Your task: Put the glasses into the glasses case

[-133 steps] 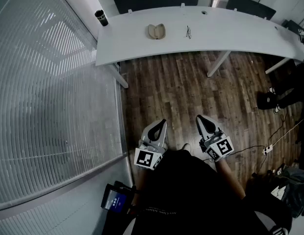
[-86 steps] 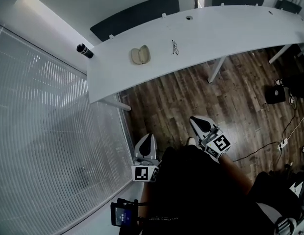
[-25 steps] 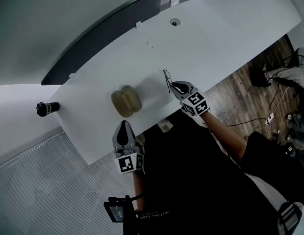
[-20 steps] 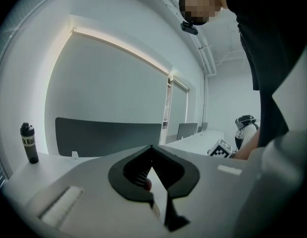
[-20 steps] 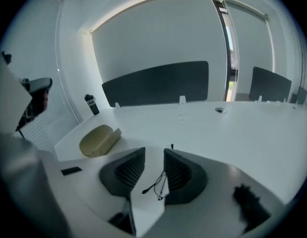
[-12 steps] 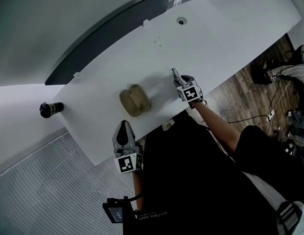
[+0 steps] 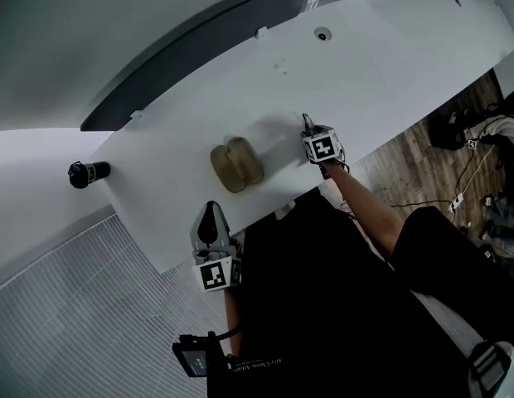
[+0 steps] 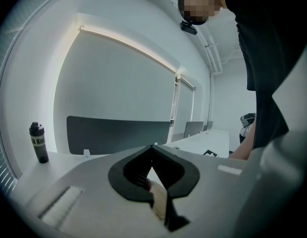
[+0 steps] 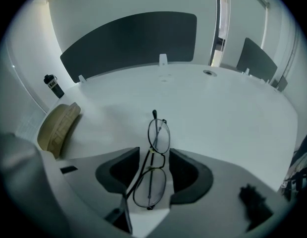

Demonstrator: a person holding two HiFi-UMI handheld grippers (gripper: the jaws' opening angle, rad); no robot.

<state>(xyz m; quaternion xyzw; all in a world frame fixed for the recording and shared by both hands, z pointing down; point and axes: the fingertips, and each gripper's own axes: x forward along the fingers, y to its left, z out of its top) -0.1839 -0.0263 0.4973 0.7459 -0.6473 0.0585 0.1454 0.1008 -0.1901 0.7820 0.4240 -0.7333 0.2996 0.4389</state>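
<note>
Left of the case and nearer the body, left gripper hangs pinched together, empty. Right of the case, right gripper is spread, straddling the glasses lying flat, long axis running along the jaws, so right's the nearer hand.

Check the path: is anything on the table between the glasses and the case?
Nothing visible does. The glasses lie between the right gripper's open jaws, and only bare table separates them from the glasses case to their left.
</note>
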